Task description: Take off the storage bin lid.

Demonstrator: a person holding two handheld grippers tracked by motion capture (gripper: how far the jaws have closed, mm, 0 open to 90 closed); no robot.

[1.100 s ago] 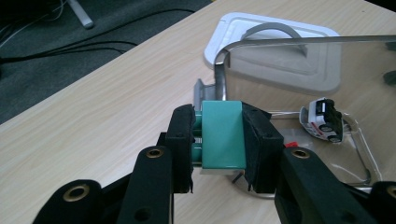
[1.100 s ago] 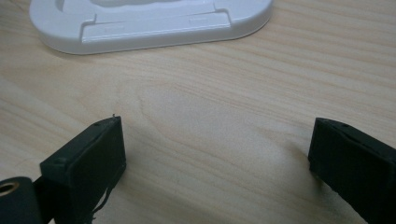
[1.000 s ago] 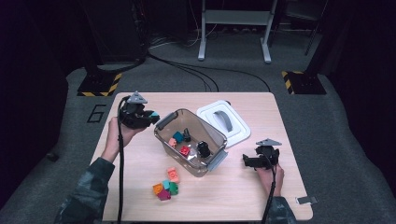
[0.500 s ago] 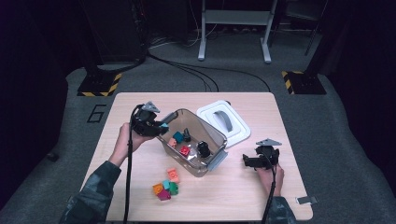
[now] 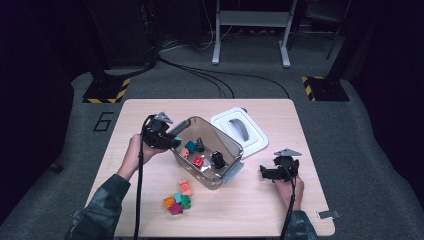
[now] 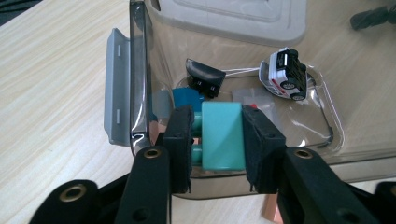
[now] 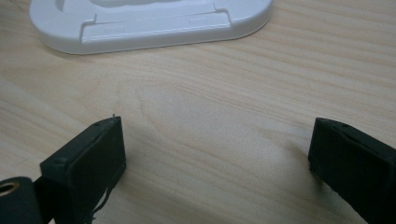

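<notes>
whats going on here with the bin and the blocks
A person is moving toy blocks from the table into a clear bin. The left gripper holds a teal block between its jaws over the bin's near end, above other blocks and a toy car inside. A few blocks lie on the table. The right gripper rests open on the table by the white lid.

Teal block, black claw, smoky clear bin, white lid, pale wood table

Wide-apart black jaws over bare table, white lid beyond.
</notes>
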